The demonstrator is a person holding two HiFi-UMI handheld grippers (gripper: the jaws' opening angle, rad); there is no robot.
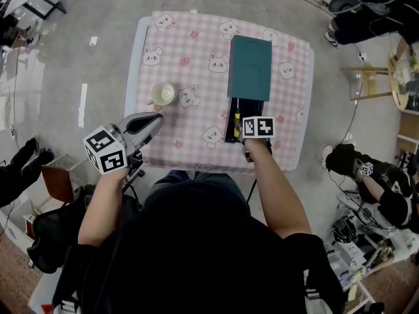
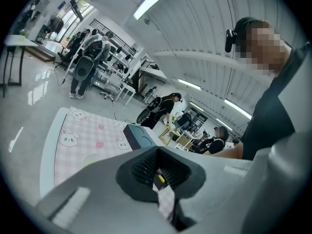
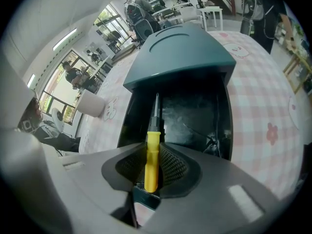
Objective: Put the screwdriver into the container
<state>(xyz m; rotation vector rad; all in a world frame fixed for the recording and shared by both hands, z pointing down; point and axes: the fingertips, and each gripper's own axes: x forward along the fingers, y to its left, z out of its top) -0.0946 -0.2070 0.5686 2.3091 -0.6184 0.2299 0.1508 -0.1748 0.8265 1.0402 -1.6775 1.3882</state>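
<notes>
A teal container (image 1: pixel 249 67) lies on the pink checked table (image 1: pixel 190 57), its lid slid toward the far side so the black inside shows at the near end. My right gripper (image 1: pixel 241 135) is shut on a screwdriver (image 3: pixel 151 152) by its yellow handle. The metal shaft points into the open black part of the container (image 3: pixel 180 57), over its near left side. My left gripper (image 1: pixel 154 120) hovers over the table's front left corner, jaws together with nothing between them. In the left gripper view the gripper (image 2: pixel 158 175) faces the container (image 2: pixel 139 135).
A small white cup (image 1: pixel 162 94) stands on the table to the left of the container, also seen as a white cup (image 3: pixel 90 104) in the right gripper view. Chairs, bags and people stand around the table on the grey floor.
</notes>
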